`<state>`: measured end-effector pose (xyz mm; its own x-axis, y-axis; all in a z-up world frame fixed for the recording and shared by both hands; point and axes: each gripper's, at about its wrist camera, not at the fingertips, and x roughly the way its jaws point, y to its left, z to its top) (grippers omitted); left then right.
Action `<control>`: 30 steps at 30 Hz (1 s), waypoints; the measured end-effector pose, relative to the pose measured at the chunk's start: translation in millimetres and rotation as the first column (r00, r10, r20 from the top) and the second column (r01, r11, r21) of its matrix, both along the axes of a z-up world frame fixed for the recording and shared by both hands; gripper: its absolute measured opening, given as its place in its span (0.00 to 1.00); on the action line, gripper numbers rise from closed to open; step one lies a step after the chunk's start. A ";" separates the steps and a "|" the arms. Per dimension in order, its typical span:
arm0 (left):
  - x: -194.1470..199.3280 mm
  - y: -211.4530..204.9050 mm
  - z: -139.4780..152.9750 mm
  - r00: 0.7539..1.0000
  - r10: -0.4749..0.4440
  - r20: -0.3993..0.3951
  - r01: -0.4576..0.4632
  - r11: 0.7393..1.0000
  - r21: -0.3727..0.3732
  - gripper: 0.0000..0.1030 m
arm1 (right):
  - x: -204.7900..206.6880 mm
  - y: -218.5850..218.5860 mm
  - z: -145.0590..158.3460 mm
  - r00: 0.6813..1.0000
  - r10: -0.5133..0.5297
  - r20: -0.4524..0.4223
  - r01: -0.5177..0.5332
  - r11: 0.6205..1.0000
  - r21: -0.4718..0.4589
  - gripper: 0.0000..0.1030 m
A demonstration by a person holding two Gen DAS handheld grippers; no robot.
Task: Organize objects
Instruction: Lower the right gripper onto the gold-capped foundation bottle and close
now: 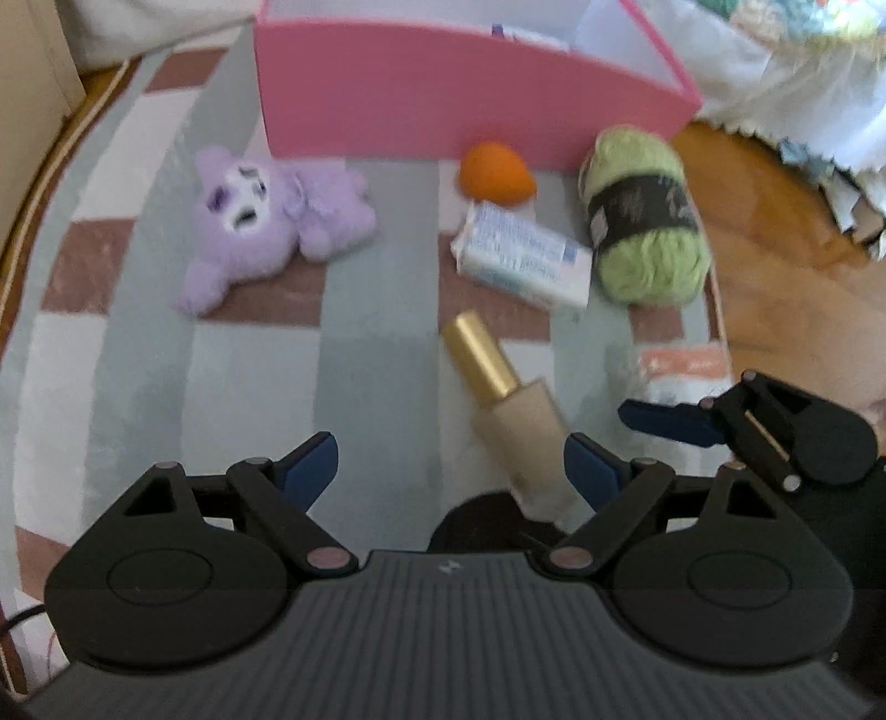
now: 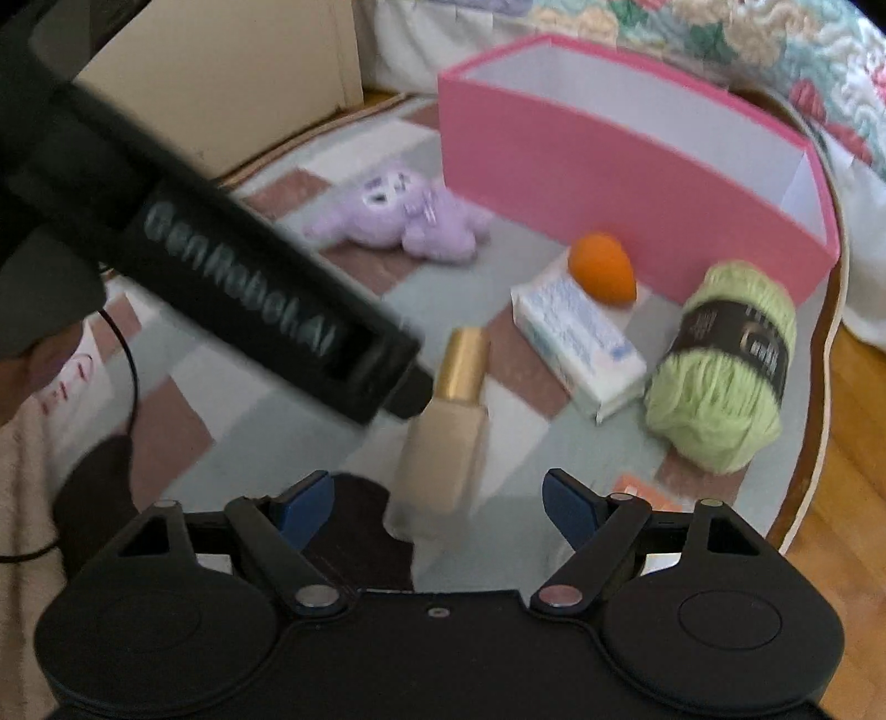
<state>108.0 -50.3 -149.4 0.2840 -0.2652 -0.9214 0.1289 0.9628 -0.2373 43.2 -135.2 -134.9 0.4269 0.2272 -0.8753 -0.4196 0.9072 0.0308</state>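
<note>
A pink box (image 1: 443, 105) (image 2: 581, 183) stands at the back of a checked mat. In front of it lie a purple plush toy (image 1: 266, 221) (image 2: 398, 216), an orange sponge egg (image 1: 495, 171) (image 2: 603, 266), a white tissue pack (image 1: 520, 255) (image 2: 581, 338), a green yarn ball (image 1: 645, 216) (image 2: 725, 360) and a beige bottle with a gold cap (image 1: 509, 410) (image 2: 448, 421). My left gripper (image 1: 448, 471) is open, the bottle's base just inside its right finger. My right gripper (image 2: 437, 501) is open just behind the bottle; it also shows in the left wrist view (image 1: 720, 421).
The mat (image 1: 360, 360) covers a round wooden table whose edge (image 2: 819, 443) curves at the right. An orange and white packet (image 1: 684, 365) lies near that edge. The left gripper's black handle (image 2: 221, 277) crosses the right wrist view. Bedding (image 2: 720, 39) lies behind the box.
</note>
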 end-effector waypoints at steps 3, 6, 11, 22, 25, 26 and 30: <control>-0.8 -0.4 -14.0 1.000 0.012 -0.016 -0.013 1.000 -0.026 0.85 | -2.3 -1.8 -9.7 1.000 -0.011 -0.003 0.011 1.000 0.009 0.79; -0.9 2.0 -23.6 0.998 0.041 -0.039 -0.044 0.997 -0.069 0.82 | -0.8 -4.3 -16.7 0.999 -0.040 -0.002 0.040 0.999 0.023 0.74; 3.8 7.1 -28.9 0.994 0.077 -0.072 -0.086 0.988 -0.129 0.74 | 4.5 -11.8 -23.2 0.993 -0.118 -0.011 0.119 0.991 0.064 0.69; -2.7 9.9 -37.9 0.996 0.084 -0.027 -0.089 0.954 -0.285 0.50 | -4.9 -7.5 -31.2 0.988 -0.152 -0.016 0.153 0.984 0.087 0.39; -2.8 11.6 -43.6 0.993 0.106 -0.041 -0.114 0.939 -0.326 0.50 | -4.7 -4.7 -35.7 0.987 -0.159 -0.011 0.159 0.984 0.078 0.39; -2.7 10.7 -44.5 0.993 0.109 -0.035 -0.114 0.937 -0.329 0.51 | -4.8 -4.4 -36.1 0.988 -0.156 -0.006 0.156 0.985 0.078 0.39; -5.7 4.2 -44.4 0.995 0.101 -0.005 -0.097 0.941 -0.323 0.48 | -4.5 -5.6 -36.5 0.987 -0.159 -0.009 0.159 0.984 0.084 0.39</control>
